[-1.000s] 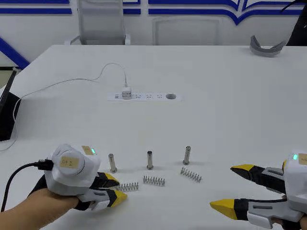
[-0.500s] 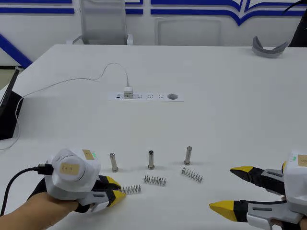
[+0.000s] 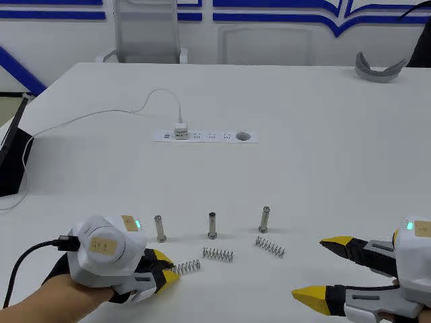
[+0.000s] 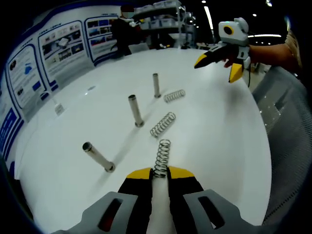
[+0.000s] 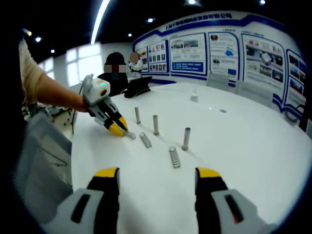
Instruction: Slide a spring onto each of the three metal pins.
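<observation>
A: Between the left gripper jaws?
B: Near end of first spring, flat on the surface, pointing straight ahead.
A: Farther ahead?
B: Second spring, then third spring, in a line. Left of that line, three pins upright, one beside each spring.
A: And from the right gripper jaws?
B: Same row ahead, well apart; third spring closest.

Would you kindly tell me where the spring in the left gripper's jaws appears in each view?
Head view: the spring is lower left, at the tips of the left gripper.
Left gripper view: the spring sits bottom centre, between the jaw tips.
Right gripper view: the spring is left of centre, at that gripper's tips.
Shared landmark: the middle pin.
</observation>
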The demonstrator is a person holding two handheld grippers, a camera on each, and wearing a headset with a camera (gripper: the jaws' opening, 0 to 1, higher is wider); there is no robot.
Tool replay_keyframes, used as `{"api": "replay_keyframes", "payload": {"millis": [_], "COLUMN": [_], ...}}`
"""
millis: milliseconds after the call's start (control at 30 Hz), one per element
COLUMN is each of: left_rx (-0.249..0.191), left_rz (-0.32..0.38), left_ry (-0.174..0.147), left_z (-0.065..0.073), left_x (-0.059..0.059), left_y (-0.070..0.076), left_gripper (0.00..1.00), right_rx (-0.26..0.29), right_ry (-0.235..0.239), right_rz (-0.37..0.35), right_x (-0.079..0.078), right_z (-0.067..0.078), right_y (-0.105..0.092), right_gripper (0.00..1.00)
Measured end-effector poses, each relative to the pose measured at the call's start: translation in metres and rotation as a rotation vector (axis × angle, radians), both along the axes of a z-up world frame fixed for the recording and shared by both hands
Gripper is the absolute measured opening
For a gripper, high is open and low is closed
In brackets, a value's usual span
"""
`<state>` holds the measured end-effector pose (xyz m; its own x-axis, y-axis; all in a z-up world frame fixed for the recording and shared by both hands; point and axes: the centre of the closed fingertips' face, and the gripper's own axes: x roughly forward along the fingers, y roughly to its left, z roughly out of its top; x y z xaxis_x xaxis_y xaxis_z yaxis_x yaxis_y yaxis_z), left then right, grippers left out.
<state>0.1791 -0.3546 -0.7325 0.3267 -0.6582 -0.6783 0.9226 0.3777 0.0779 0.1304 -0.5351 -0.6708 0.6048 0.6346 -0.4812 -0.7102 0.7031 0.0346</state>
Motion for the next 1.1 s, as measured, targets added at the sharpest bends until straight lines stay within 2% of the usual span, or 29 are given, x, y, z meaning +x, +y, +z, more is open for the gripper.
{"api": "replay_keyframes", "payload": {"millis": [167,433,667,867,1100], "left_rx": [0.007,-0.029,-0.039,-0.060,-0.083], "left_rz": [-0.001,0.004,-0.028,-0.080,-0.118], "left_ry": [0.004,0.008,0.000,-0.024,-0.042], "left_z": [-0.001,0.011,0.019,0.034,0.049], "left_x": [-0.002,-0.010,-0.023,-0.037,-0.048], "left_y": [0.000,-0.001,-0.006,-0.016,-0.023], "left_gripper": [0.11,0.10,0.10,0.10,0.10], "right_rx": [0.000,-0.016,-0.020,-0.008,-0.025], "right_ry": [-0.001,-0.014,-0.012,-0.019,-0.035], "right_rz": [0.004,0.058,0.170,0.285,0.371], "right_x": [0.000,-0.002,-0.007,-0.011,-0.011], "right_z": [0.000,0.005,0.005,0.011,0.012], "right_y": [0.001,0.017,0.045,0.080,0.107], "right_gripper": [0.64,0.62,0.52,0.40,0.35]}}
